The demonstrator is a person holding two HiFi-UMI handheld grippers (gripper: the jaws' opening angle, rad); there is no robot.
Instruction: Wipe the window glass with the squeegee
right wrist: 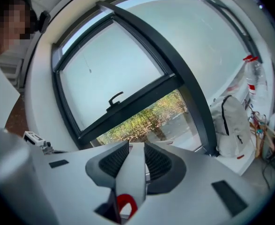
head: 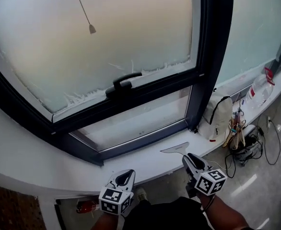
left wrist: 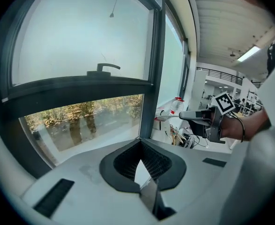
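Observation:
The squeegee lies flat just above the white sill, its blade toward the lower clear pane. My right gripper is shut on its white handle, which has a red hanging loop at the near end. In the left gripper view the right gripper shows at the right with the squeegee pointing at the window. My left gripper hangs below the sill's edge, shut with nothing in it. Above the clear pane sits the frosted pane with a black handle.
A dark window post divides this window from the one to the right. On the sill to the right stand a white bag and a plastic bottle, with cables beside them. A blind cord weight hangs before the frosted glass.

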